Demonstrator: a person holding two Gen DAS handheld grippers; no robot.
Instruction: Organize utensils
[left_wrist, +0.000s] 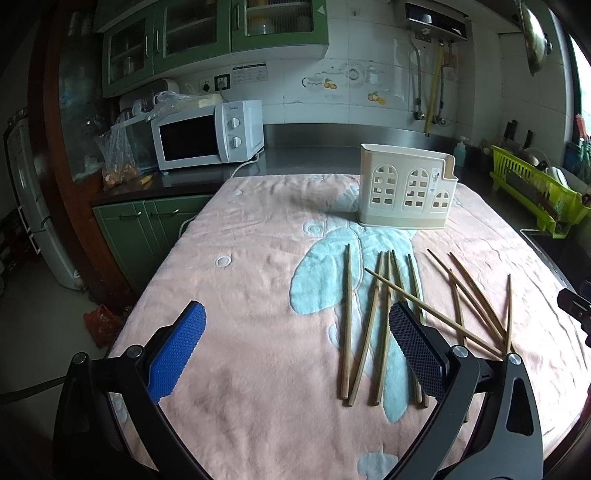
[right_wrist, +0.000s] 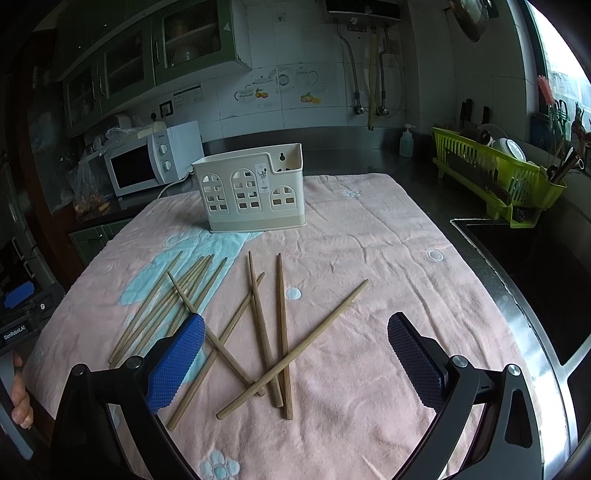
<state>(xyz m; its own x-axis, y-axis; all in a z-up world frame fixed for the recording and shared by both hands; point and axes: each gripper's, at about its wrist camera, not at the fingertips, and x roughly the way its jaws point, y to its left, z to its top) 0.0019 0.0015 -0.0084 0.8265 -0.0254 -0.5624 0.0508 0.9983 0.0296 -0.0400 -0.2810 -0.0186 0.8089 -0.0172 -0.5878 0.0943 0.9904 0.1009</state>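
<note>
Ten chopsticks (right_wrist: 258, 325) lay loose on the pink towel (right_wrist: 369, 258), ahead of the right gripper (right_wrist: 295, 354); one holder (right_wrist: 255, 192) stood beyond; left gripper (left_wrist: 297, 347) and right both spread, empty.

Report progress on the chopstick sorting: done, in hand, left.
Done: nothing that shows; no chopsticks stick up out of the cream holder, though its inside is hidden. In hand: nothing; the left tongs and right tongs are both open and empty above the pink towel. Left: all the wooden chopsticks, lying loose and partly crossed on the towel in front of the holder.
</note>
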